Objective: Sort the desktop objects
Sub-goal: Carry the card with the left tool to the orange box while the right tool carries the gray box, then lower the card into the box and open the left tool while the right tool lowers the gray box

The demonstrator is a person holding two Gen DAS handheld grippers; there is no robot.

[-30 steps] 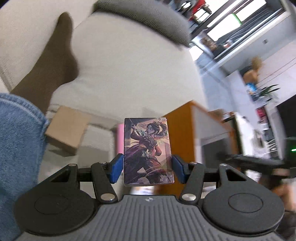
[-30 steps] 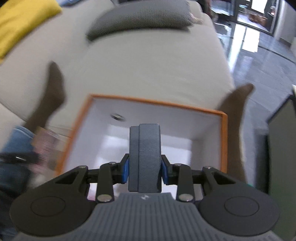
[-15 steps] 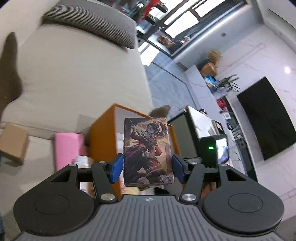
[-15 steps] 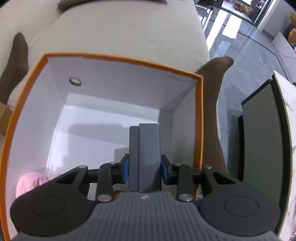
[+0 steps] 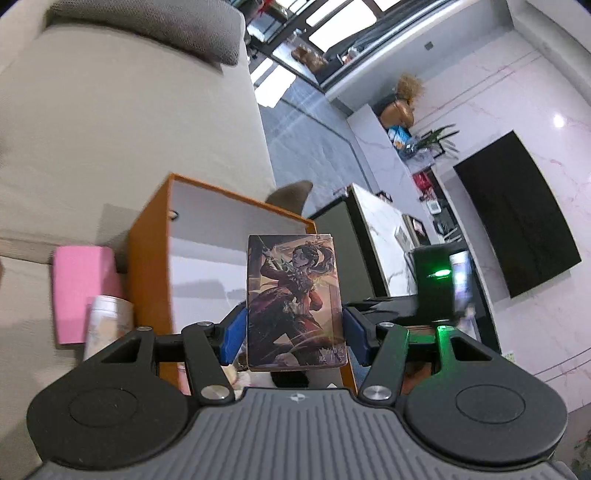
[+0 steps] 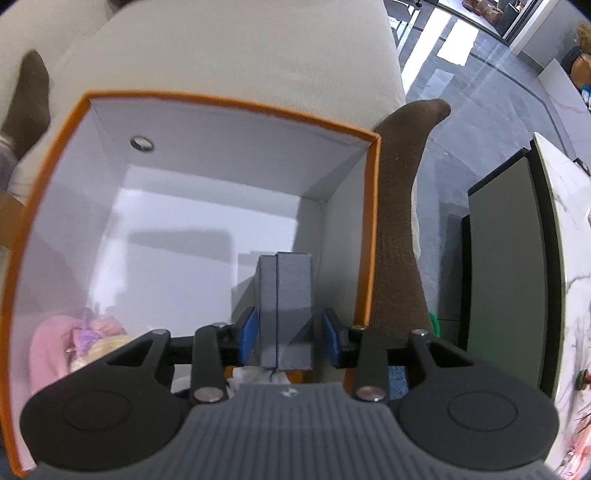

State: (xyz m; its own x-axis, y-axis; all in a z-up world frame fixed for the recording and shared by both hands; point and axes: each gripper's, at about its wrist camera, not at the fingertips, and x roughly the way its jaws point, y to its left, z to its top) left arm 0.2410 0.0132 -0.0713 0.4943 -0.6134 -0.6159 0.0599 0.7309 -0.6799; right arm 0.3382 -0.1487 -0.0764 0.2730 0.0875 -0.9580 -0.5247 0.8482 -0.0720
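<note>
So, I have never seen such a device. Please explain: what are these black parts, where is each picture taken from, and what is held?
A person holds two hand tools, each with a camera looking along its two fingers. The left gripper holds a card box near the orange box. The right gripper is above that orange box; its pads are opening away from a grey block between them. A pink toy lies inside. All rests on a beige sofa.

Bright daylight enters from far windows point(image 5: 332, 33); glare streaks the floor point(image 6: 456, 44). Fisheye bending curves the edges, and the box rim point(image 6: 48, 173) blurs slightly.
</note>
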